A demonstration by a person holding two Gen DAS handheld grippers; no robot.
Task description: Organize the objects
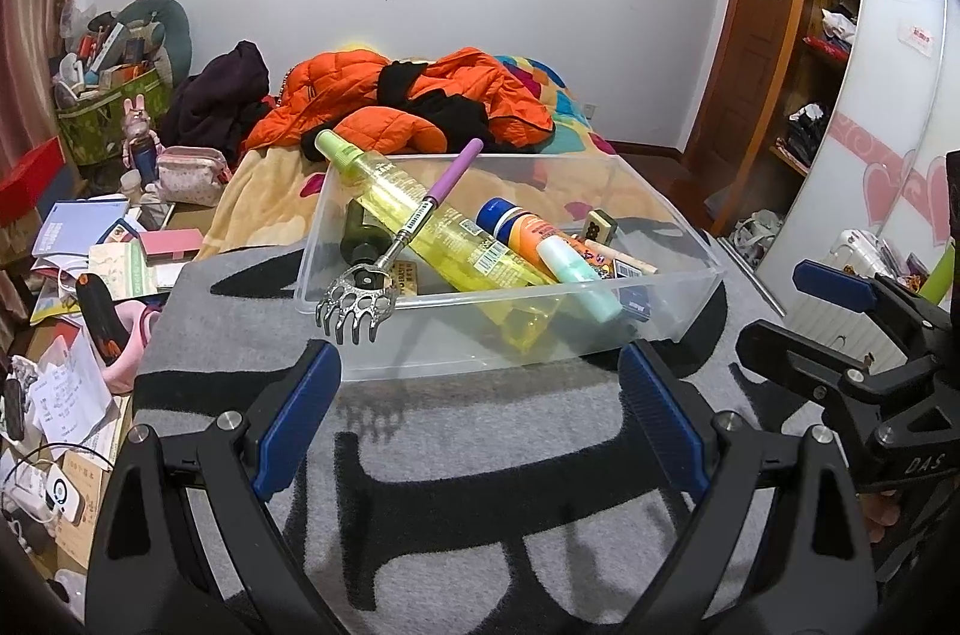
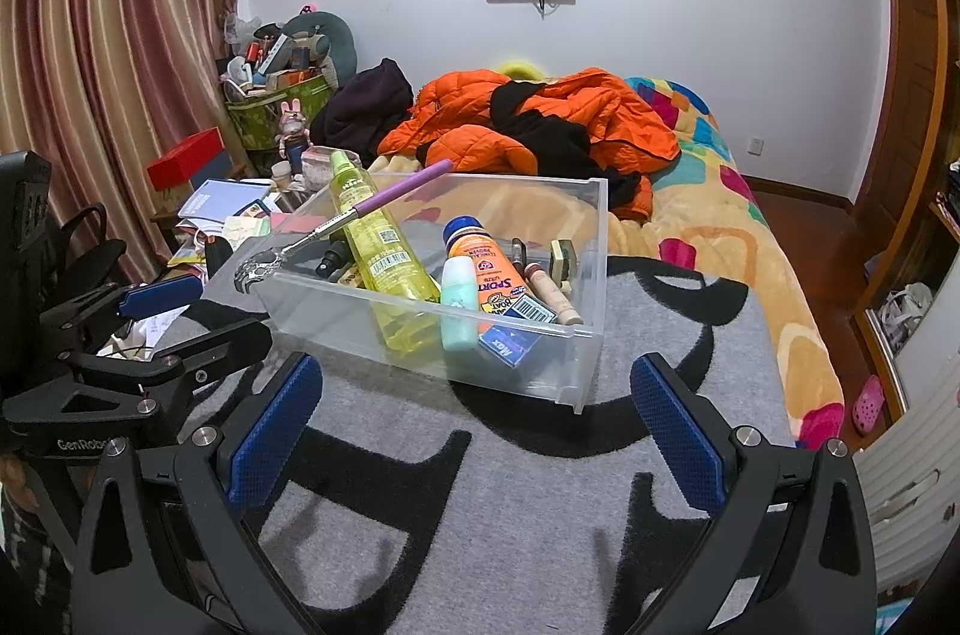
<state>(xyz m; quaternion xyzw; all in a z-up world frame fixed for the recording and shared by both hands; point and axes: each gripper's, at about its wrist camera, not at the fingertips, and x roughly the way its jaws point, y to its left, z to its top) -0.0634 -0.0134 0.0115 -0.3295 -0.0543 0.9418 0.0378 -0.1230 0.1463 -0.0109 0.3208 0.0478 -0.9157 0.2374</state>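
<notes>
A clear plastic bin (image 1: 672,329) (image 2: 576,371) stands on a grey and black mat on the bed. Inside lie a tall yellow bottle (image 1: 420,227) (image 2: 375,239), an orange sunscreen tube (image 1: 528,230) (image 2: 480,269), a mint roll-on (image 1: 579,275) (image 2: 459,302), a dark green bottle (image 1: 360,239), a mahjong tile (image 1: 602,227) and small boxes. A back scratcher (image 1: 396,239) (image 2: 336,227) with a purple handle leans over the bin's rim, its metal claw hanging outside. My left gripper (image 1: 477,407) is open just short of the bin. My right gripper (image 2: 474,425) is open too, empty, near the bin's front corner.
An orange jacket (image 1: 420,95) and dark clothes lie on the colourful bedspread behind the bin. A cluttered side table (image 1: 90,263) with papers, boxes and a pink pouch sits left. A wardrobe (image 1: 840,35) and a wooden floor lie right. The other gripper shows at each view's edge.
</notes>
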